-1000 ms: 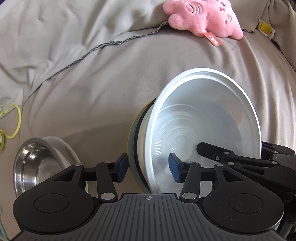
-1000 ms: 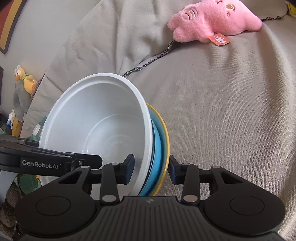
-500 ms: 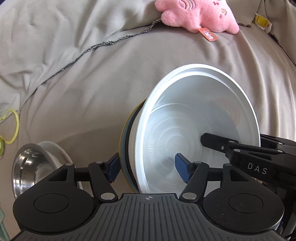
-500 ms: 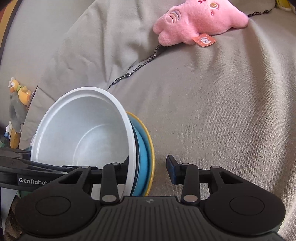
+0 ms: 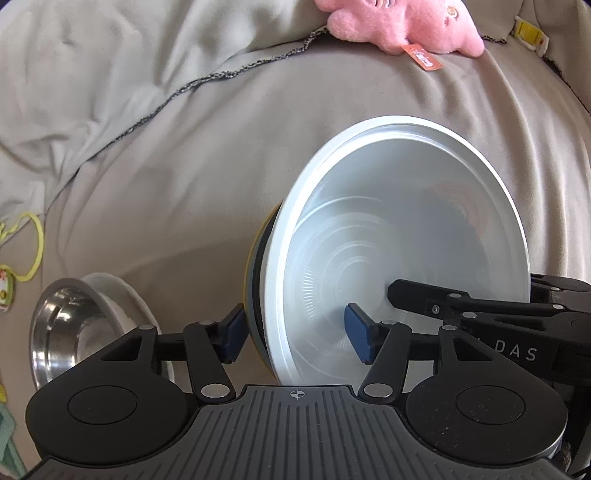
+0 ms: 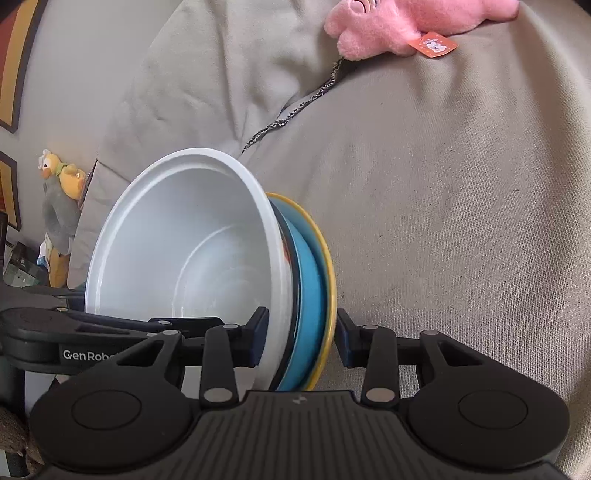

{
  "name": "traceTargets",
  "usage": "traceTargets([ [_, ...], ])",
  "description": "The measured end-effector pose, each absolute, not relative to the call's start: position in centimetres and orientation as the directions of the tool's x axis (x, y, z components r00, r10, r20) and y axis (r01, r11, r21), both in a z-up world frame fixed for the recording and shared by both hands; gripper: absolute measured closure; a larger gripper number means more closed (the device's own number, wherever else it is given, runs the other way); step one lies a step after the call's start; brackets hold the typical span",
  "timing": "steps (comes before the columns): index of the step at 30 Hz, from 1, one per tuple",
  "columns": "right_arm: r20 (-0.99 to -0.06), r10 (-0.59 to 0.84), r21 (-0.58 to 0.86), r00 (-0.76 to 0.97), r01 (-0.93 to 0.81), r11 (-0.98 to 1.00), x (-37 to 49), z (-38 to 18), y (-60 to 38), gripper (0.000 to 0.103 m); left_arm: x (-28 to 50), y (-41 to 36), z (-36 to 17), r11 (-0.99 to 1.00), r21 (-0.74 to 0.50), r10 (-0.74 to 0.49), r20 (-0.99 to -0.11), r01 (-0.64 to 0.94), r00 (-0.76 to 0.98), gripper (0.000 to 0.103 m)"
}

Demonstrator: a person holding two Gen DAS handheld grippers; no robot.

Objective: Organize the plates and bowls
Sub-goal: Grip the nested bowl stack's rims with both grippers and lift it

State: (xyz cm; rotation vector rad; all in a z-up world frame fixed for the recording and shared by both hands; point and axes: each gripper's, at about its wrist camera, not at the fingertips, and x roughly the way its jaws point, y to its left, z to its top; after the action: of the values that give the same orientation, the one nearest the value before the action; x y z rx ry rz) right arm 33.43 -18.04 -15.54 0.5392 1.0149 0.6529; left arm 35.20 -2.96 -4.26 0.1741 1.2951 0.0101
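Observation:
A stack of a white bowl [image 5: 399, 236], a blue plate [image 6: 310, 295] and a yellow plate [image 6: 330, 280] is held on edge above the grey bedding. My left gripper [image 5: 297, 332] straddles the stack's rim with wide jaws; the pads stand apart from it. My right gripper [image 6: 299, 338] is shut on the opposite rim, one pad inside the white bowl [image 6: 184, 251], one behind the yellow plate. The right gripper also shows in the left wrist view [image 5: 480, 314]. A steel bowl [image 5: 66, 332] sits on a white dish at lower left.
A pink plush toy [image 5: 402, 22] lies on the far bedding, also in the right wrist view [image 6: 406, 26]. A yellow cord [image 5: 33, 243] lies at the left edge. A duck plush [image 6: 59, 206] stands beside the bed at left.
My left gripper's jaws have widened around the stack's rim. My right gripper let go of the stack about half a second ago and is shut on its rim again.

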Motion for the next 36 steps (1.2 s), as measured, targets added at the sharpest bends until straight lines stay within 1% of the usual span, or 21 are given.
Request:
traceTargets([
  [8,-0.597,0.710,0.670,0.374,-0.255,0.697,33.5,-15.3,-17.7,0.066,35.7,-3.0,-4.2,0.987,0.145,0.126,-0.963,0.066,0.237,0.042],
  [10,-0.596,0.712,0.674,0.372,-0.250,0.695,33.6,-15.4,-17.8,0.066,35.7,-3.2,-4.0,0.985,0.157,0.137,-0.961,0.067,0.239,0.046],
  [13,-0.588,0.723,0.698,0.363,-0.224,0.680,33.9,-15.7,-18.3,0.065,35.6,-3.5,-3.6,0.983,0.170,0.146,-0.957,0.075,0.253,0.048],
  [18,-0.594,0.716,0.684,0.367,-0.238,0.690,33.8,-15.6,-18.0,0.064,35.6,-3.7,-4.0,0.981,0.184,0.161,-0.952,0.063,0.261,0.044],
  [26,-0.587,0.723,0.697,0.363,-0.228,0.680,33.9,-15.7,-18.2,0.064,35.3,-4.1,-3.8,0.976,0.202,0.172,-0.945,0.081,0.277,0.044],
  [36,-0.570,0.758,0.727,0.317,-0.234,0.645,34.2,-16.2,-18.2,0.060,35.5,-3.6,-3.8,0.981,0.170,0.141,-0.956,0.094,0.258,0.044],
])
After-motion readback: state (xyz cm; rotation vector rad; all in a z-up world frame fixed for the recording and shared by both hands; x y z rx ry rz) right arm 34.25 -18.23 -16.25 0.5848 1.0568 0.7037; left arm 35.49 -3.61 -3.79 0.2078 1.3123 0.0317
